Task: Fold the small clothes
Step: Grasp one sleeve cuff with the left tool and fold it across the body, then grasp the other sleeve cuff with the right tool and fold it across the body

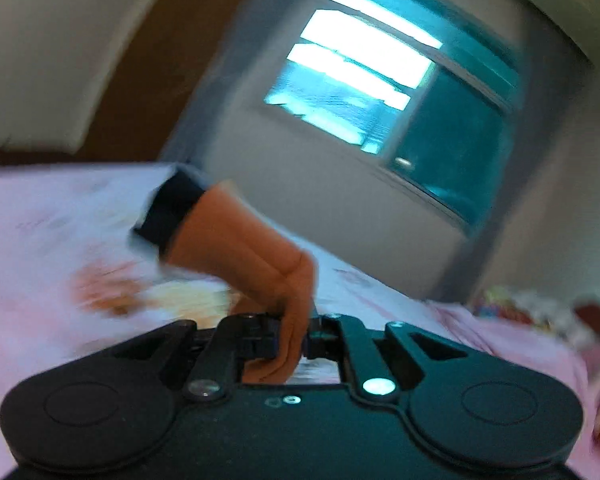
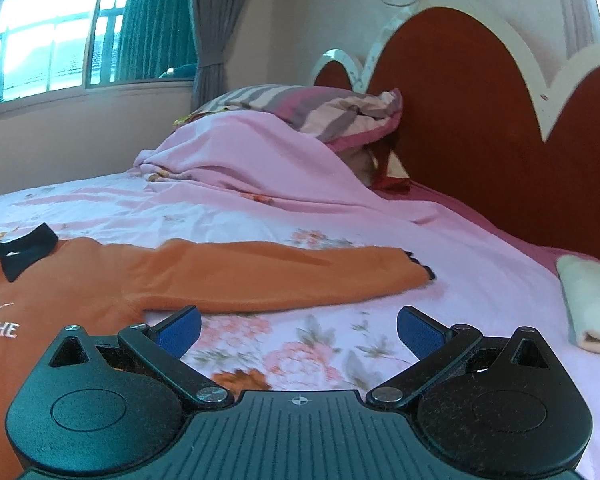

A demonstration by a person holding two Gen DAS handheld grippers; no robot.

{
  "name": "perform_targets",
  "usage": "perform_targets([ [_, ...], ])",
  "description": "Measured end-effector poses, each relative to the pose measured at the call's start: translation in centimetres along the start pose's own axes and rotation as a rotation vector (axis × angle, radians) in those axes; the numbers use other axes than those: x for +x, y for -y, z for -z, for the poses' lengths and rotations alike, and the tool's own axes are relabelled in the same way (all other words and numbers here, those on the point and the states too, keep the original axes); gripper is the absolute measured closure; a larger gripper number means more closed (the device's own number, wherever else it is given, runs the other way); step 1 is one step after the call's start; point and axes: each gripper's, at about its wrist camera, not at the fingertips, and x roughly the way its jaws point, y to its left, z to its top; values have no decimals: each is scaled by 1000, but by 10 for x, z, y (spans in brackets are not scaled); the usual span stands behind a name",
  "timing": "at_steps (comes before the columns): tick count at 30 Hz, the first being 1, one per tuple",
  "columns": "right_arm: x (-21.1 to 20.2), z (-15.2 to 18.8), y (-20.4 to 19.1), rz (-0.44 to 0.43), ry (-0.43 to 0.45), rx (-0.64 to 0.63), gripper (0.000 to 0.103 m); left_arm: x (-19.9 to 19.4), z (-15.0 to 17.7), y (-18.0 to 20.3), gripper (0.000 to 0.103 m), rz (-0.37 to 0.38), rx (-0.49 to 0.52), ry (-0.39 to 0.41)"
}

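An orange long-sleeved shirt [image 2: 80, 280] with a black collar [image 2: 20, 252] lies flat on the flowered pink bedsheet [image 2: 260, 216]. One sleeve [image 2: 280, 276] stretches out to the right, just beyond my right gripper [image 2: 298, 328], which hovers open over the sheet with nothing between its blue pads. In the blurred left wrist view, my left gripper [image 1: 292, 336] is shut on the other orange sleeve [image 1: 236, 248]. That sleeve rises up and to the left from the jaws and ends in a dark cuff [image 1: 172, 208].
A striped pillow [image 2: 320, 108] and a bunched pink blanket [image 2: 252, 152] lie at the head of the bed by the red headboard [image 2: 480, 120]. A folded cream towel [image 2: 592, 304] sits at the right edge. A window [image 2: 52, 32] with a grey curtain is in the wall.
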Motion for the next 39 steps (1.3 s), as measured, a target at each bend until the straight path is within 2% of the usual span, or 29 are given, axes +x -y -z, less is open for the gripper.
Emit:
perform_targets([
  [4,-7,9,33,16,3,8,0,28,51,124,99,82,202,-44],
  [7,-7,17,55,41,-12,16,0,50,112,190,99,141,300,-135],
  [9,-6,23,69,53,-36,29,0,55,157,219,98,172,399,-208],
  [10,-4,26,74,59,-45,36,0,62,181,232,95,176,458,-264],
  [11,-3,28,79,61,-54,40,0,71,201,241,71,187,512,-327],
  [12,-3,31,83,62,-62,41,0,77,224,248,52,197,566,-433],
  [13,-3,33,85,64,-68,41,0,84,242,254,24,199,611,-498],
  [14,-4,34,87,66,-70,42,0,73,255,262,25,205,694,-453],
  [15,-5,36,89,67,-70,42,0,63,257,263,21,209,737,-387],
  [16,-5,37,90,67,-72,41,0,50,254,261,8,225,736,-351],
  [17,-6,38,89,69,-74,41,0,39,249,255,9,233,704,-338],
  [20,-7,40,87,65,-80,47,0,9,222,223,9,195,651,-264],
  [24,-6,35,72,27,-75,55,0,-33,192,155,9,31,656,-199],
  [26,-9,27,60,-43,-53,71,0,-45,179,121,10,-82,664,-189],
  [28,-11,16,42,-126,-32,102,0,-29,171,92,13,-155,633,-250],
  [31,-8,-5,4,-279,-17,159,0,-5,167,69,18,-218,639,-328],
  [33,-2,-18,-26,-365,-16,179,0,7,161,61,18,-261,625,-342],
  [35,8,-31,-62,-477,-25,202,0,11,155,34,19,-290,458,-351],
  [37,20,-39,-103,-560,-37,189,1,7,155,13,18,-259,335,-353],
  [39,39,-42,-143,-640,-94,184,41,3,154,7,18,-236,312,-346],
])
